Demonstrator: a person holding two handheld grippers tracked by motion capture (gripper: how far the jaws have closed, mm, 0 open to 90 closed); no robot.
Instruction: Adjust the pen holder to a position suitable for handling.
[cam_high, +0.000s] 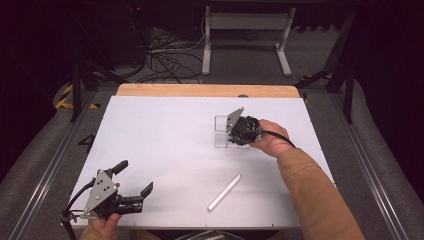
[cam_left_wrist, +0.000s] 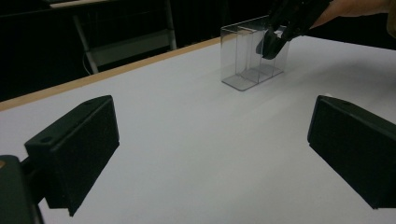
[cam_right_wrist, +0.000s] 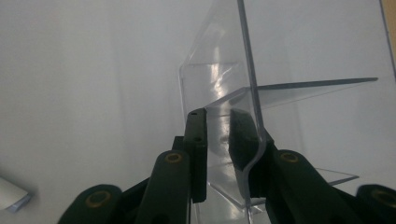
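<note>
A clear plastic box (cam_high: 221, 132) with inner dividers stands on the white table (cam_high: 165, 130), right of its middle. My right gripper (cam_high: 233, 136) reaches into the box from the right, and in the right gripper view (cam_right_wrist: 218, 135) its two black jaws stand close together, pinching one thin clear wall of the box (cam_right_wrist: 280, 56). From the left gripper view the box (cam_left_wrist: 243, 60) is far off, the right gripper (cam_left_wrist: 270, 44) dipping into it from above. My left gripper (cam_high: 134, 178) rests near the table's front left corner, jaws wide apart (cam_left_wrist: 210, 149) and nothing between them.
A white stick (cam_high: 224, 192) lies flat near the front edge, right of centre; its end shows in the right gripper view (cam_right_wrist: 11, 196). A wooden strip (cam_high: 207, 90) borders the table's far edge. Beyond it stand a white desk frame (cam_high: 245, 30) and floor cables (cam_high: 165, 60).
</note>
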